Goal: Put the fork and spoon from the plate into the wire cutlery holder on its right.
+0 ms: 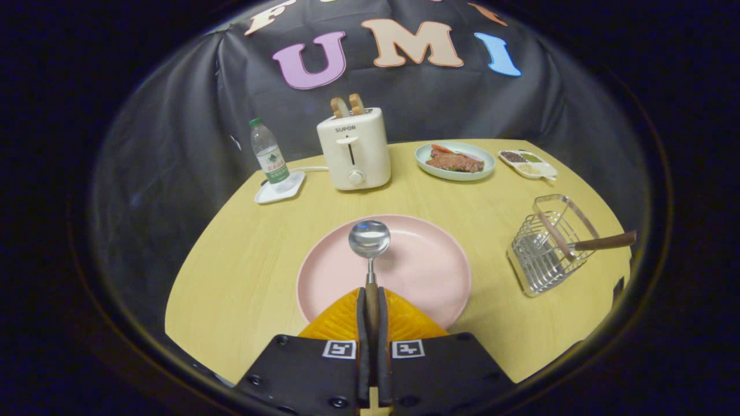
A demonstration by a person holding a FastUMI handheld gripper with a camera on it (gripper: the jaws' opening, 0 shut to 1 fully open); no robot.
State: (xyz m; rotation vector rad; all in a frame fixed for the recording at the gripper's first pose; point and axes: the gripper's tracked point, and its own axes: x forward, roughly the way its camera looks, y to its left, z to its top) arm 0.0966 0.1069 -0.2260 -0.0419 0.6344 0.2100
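My gripper (372,300) is shut on the wooden handle of the spoon (369,238). The spoon's shiny bowl sticks out ahead of the fingers, over the middle of the pink plate (428,266). The plate lies on the wooden table just beyond the fingers. To the plate's right stands the wire cutlery holder (543,254), tilted in this view. A piece of cutlery with a wooden handle (604,241) stands in it, the handle leaning out to the right; its head is hidden among the wires.
At the back of the table (243,260) stand a white toaster (354,149) with bread, a water bottle (269,156) on a small white dish, a plate of food (455,160) and a divided condiment dish (528,163). The table edge runs close behind the holder.
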